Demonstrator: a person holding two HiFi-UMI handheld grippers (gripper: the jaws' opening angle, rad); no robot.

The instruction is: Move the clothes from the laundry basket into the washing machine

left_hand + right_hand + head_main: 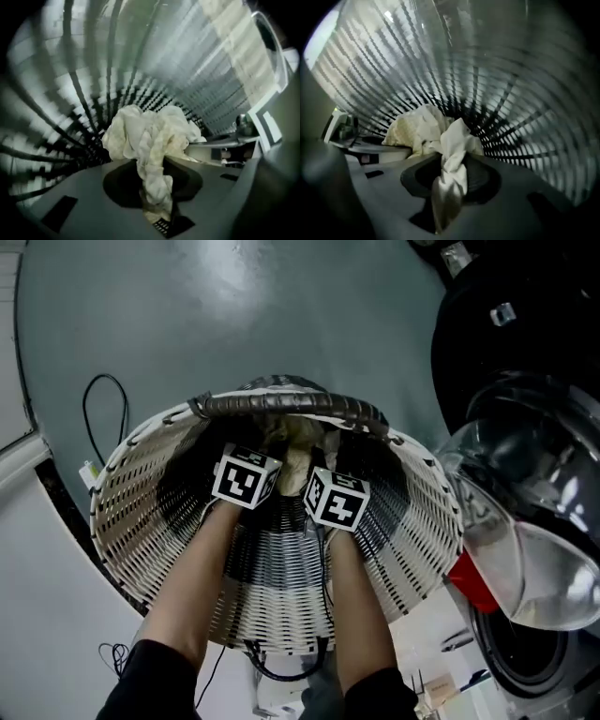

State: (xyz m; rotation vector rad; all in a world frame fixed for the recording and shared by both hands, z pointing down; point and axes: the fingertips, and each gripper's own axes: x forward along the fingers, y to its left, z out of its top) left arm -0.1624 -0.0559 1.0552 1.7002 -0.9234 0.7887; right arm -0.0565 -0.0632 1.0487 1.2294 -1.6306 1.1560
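Both grippers reach down into a woven white-and-black laundry basket (141, 521) that lies on the floor. A crumpled cream-white cloth (296, 463) sits at its bottom. My left gripper (157, 187) is shut on a bunched fold of that cloth (150, 136), which runs back between its jaws. Beside it my right gripper (449, 187) is shut on another twisted fold of the cloth (424, 129). In the head view only the two marker cubes, the left gripper's (246, 477) and the right gripper's (336, 499), and the person's forearms show; the jaws are hidden under them.
The basket's dark handle (291, 407) arches over the far rim. At the right stands the washing machine with its glass door (525, 549) swung open and the drum opening (525, 652) below. A black cable (103, 413) loops on the grey floor at left.
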